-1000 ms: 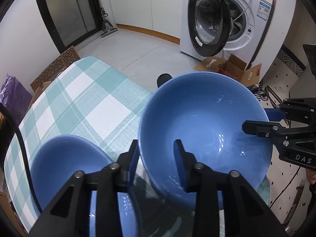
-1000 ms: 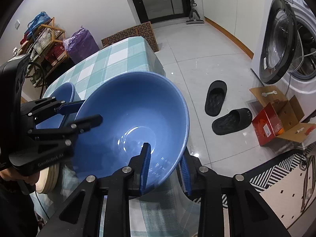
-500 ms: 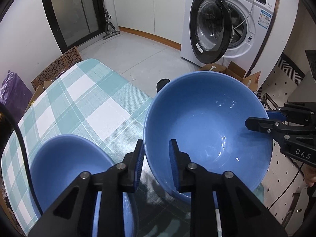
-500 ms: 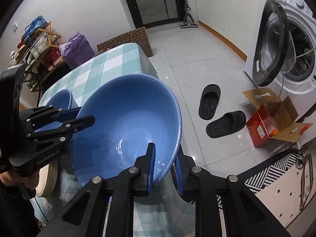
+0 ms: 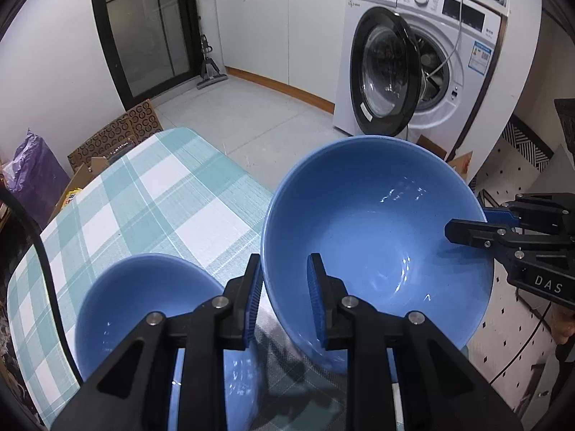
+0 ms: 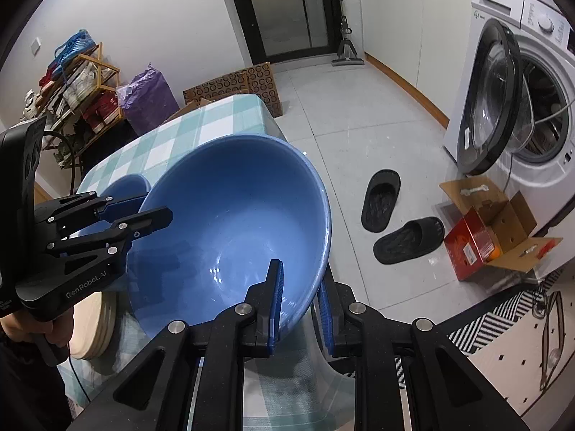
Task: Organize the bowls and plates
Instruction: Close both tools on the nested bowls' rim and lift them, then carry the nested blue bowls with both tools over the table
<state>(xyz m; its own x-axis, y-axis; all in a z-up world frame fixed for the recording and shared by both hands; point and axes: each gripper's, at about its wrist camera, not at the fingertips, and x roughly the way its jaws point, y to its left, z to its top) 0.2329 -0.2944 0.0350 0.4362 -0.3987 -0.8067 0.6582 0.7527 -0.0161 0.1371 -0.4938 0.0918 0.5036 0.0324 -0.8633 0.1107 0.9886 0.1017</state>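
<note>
Presently: left gripper (image 5: 284, 298) clenched on the near rim of the large blue bowl (image 5: 377, 237), one jaw outside the wall, one inside. Right gripper (image 6: 300, 301) clamped on the opposite rim the same way. Bowl hangs between them, tilted, clear of the checked counter (image 5: 151, 201).

Just left of it, a smaller blue bowl (image 5: 143, 298) sits on the counter; beside that, a stack of pale plates (image 6: 95, 318). Beyond, slippers (image 6: 381, 201) and a washing machine (image 5: 424, 54).

Judgement: carry to the smaller bowl looks likely. To do it well: level the rim, move both hands together so neither pinch twists, lower squarely, and let go only once it rests. Glazed rim may slip.
</note>
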